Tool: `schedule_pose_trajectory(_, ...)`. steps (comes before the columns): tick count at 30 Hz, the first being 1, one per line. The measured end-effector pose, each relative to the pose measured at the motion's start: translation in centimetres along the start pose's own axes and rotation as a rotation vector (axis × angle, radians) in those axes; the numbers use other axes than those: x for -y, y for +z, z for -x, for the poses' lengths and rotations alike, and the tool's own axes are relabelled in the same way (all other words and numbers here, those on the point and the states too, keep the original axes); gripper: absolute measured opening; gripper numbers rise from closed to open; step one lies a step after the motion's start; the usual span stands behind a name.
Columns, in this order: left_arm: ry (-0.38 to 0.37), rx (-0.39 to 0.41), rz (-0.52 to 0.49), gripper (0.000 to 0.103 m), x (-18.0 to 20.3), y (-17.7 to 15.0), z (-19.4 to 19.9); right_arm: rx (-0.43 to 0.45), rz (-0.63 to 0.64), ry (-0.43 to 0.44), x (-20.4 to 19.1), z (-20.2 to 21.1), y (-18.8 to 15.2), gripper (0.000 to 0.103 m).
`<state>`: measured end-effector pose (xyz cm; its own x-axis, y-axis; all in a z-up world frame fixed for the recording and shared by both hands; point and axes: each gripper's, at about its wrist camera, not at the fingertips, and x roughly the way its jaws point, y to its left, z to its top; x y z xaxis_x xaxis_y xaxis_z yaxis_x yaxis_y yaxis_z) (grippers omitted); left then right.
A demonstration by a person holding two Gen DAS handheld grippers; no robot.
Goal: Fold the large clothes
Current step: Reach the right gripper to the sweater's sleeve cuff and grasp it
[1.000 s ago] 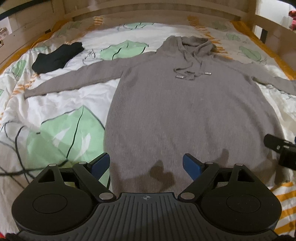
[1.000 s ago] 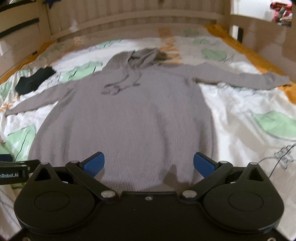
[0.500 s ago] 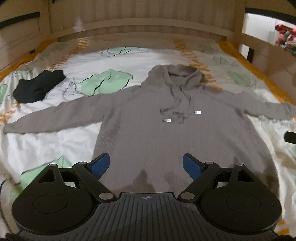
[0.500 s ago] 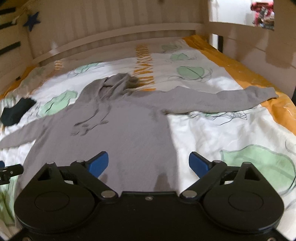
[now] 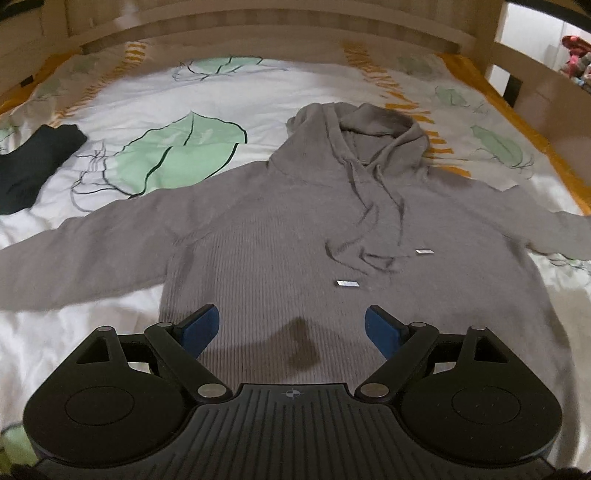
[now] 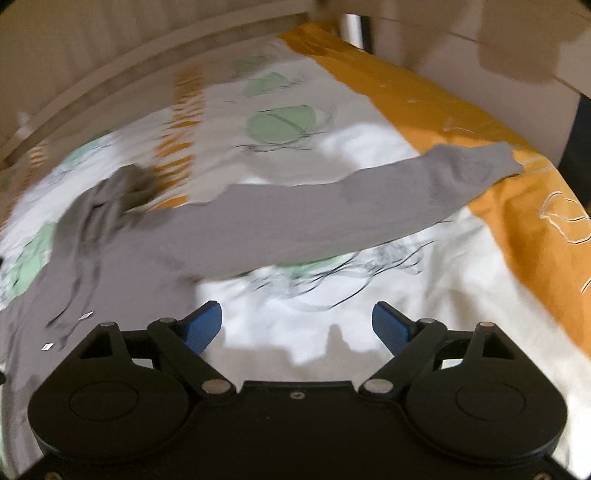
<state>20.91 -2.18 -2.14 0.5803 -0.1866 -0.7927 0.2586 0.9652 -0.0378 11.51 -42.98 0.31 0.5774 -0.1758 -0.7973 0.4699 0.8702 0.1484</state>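
A grey knitted hoodie [image 5: 295, 240] lies flat and face up on the bed, hood towards the headboard, both sleeves spread out sideways. My left gripper [image 5: 290, 328] hangs open above its chest, below the drawstring ends [image 5: 347, 283], with nothing between the blue pads. My right gripper [image 6: 295, 325] is above the white sheet just below the hoodie's right sleeve [image 6: 332, 214], whose cuff [image 6: 491, 158] reaches the orange border. Its jaws are closing a little and hold nothing. The right wrist view is blurred.
A dark folded garment [image 5: 33, 162] lies at the left on the leaf-print sheet [image 5: 177, 155]. A wooden headboard [image 5: 258, 26] and side rails [image 5: 535, 85] enclose the bed. An orange border [image 6: 480, 122] runs along the right side.
Both grippers moved up the bed from the hoodie's hem towards its chest. The right one also swung right, off the body to below the right sleeve, and rolled.
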Motion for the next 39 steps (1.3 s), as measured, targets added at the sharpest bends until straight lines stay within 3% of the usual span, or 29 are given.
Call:
schedule_pose_trajectory(10, -0.002, -0.049, 0.04, 0.086, -1.2, 1.7, -6.5, -0.001, -0.102, -0.15, 7.2, -6.1, 4.1, 0.077)
schedule_pose_trajectory(12, 0.003, -0.091, 0.031, 0.087, -0.9, 1.5, -7.9, -0.003, -0.15, -0.145, 9.1, -7.1, 4.8, 0.072)
schedule_pose_trajectory(17, 0.022, -0.09, 0.008, 0.103, -0.3, 1.4, -8.9, 0.046, -0.271, -0.145, 12.9, -8.5, 6.1, 0.071)
schedule_pose_trajectory(23, 0.041, -0.09, 0.001, 0.103, 0.2, 1.2, -9.2, 0.091, -0.37, -0.158, 15.6, -10.3, 7.6, 0.071)
schedule_pose_trajectory(28, 0.022, -0.122, 0.006, 0.103, -0.3, 1.9, -9.8, 0.118, -0.423, -0.174, 16.7, -11.0, 8.7, 0.05)
schedule_pose_trajectory(30, 0.013, -0.124, 0.009, 0.103, -0.5, 2.0, -9.7, 0.113, -0.403, -0.196, 16.5, -10.8, 9.1, 0.023)
schedule_pose_trajectory(32, 0.004, -0.126, 0.014, 0.102, -0.6, 2.3, -9.5, 0.127, -0.39, -0.195, 16.2, -10.1, 9.5, 0.017)
schedule_pose_trajectory(39, -0.004, -0.054, 0.012, 0.101, -1.0, 3.9, -6.8, 0.204, -0.274, -0.105, 11.3, -5.5, 11.9, 0.015)
